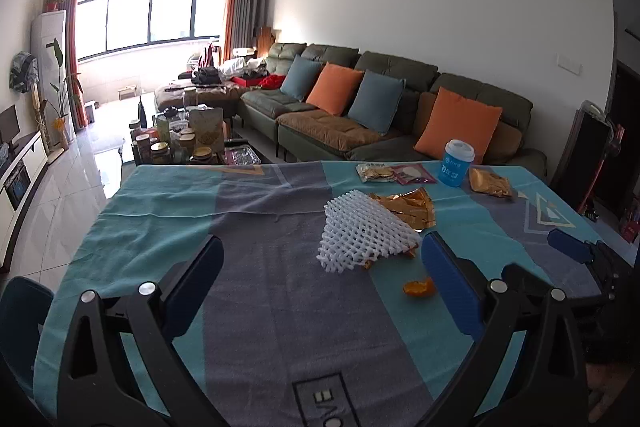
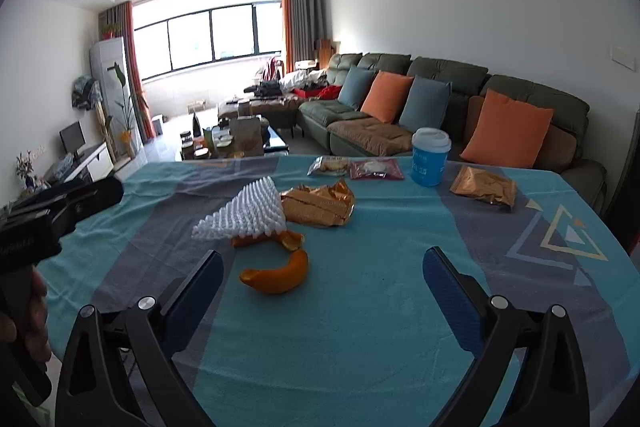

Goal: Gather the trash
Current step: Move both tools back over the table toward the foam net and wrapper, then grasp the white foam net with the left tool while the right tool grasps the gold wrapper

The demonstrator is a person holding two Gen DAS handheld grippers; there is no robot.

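I have both grippers hovering above the desk point(image 1: 160, 211), which is covered by a teal and grey cloth. The left gripper point(image 1: 322, 259) has its jaws spread wide with nothing between them; the right gripper point(image 2: 323, 269) is just as wide and just as empty.

In the left wrist view, the white foam net point(image 1: 362, 233) lies at centre frame, partly over a crumpled gold wrapper point(image 1: 408, 207), and a piece of orange peel point(image 1: 419, 287) sits just below it, close beside my right-hand finger pad. In the right wrist view the same peel shows as a curved piece point(image 2: 276, 277) at centre-left, with more peel point(image 2: 290, 239) tucked against the net's lower edge.

Toward the far edge of the desk, in the upper right of both frames, stand a blue cup with a white lid point(image 1: 458, 163), a clear biscuit packet point(image 1: 374, 172) touching a maroon packet point(image 1: 412, 175), and another gold packet point(image 1: 490, 183) right of the cup. Beyond the desk runs a green sofa point(image 1: 400, 67) with orange and blue cushions.
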